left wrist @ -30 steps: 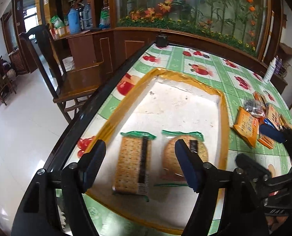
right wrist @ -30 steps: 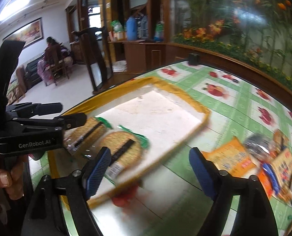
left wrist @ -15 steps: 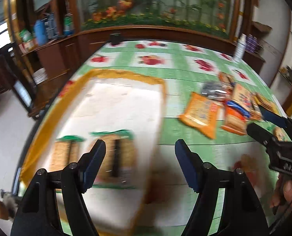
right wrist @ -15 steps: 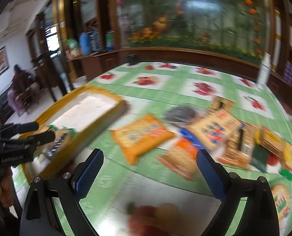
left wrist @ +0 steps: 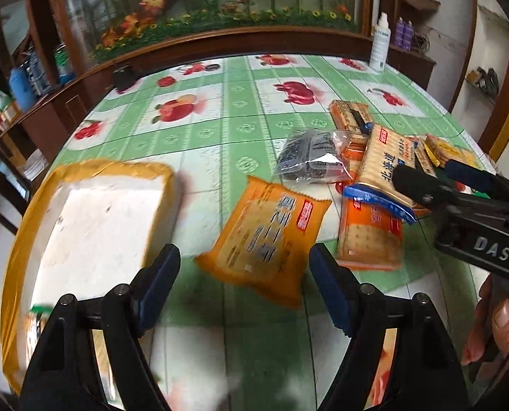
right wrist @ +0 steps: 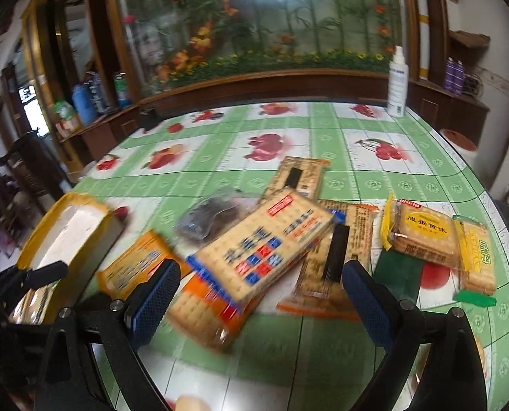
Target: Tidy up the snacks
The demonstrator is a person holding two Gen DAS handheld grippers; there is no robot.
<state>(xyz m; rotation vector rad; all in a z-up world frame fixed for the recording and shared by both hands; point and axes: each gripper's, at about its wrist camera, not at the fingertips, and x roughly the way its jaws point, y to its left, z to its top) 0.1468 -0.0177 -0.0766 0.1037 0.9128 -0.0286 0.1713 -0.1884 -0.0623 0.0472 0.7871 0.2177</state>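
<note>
A yellow-rimmed tray (left wrist: 18, 239) with a white floor lies at the left; a cracker packet shows at its near end (right wrist: 35, 303). A heap of snack packets lies on the green fruit-print tablecloth: an orange packet (left wrist: 268, 236), a blue-and-orange cracker packet (left wrist: 371, 236), a large cream packet (right wrist: 264, 243), a dark packet (left wrist: 306, 154) and yellow packets (right wrist: 425, 236). My left gripper (left wrist: 244, 284) is open and empty, just short of the orange packet. My right gripper (right wrist: 261, 294) is open and empty over the cream packet, and shows at the right of the left wrist view (left wrist: 436, 181).
A white spray bottle (right wrist: 397, 82) stands at the table's far right edge. A small black box (left wrist: 122, 77) sits at the far left edge. A wooden cabinet with a glass flower display runs behind the table. The table edge curves close on the right.
Both grippers have swung right, from over the tray with its two cracker packets to the heap of loose snack packets. Both stayed open and empty.
</note>
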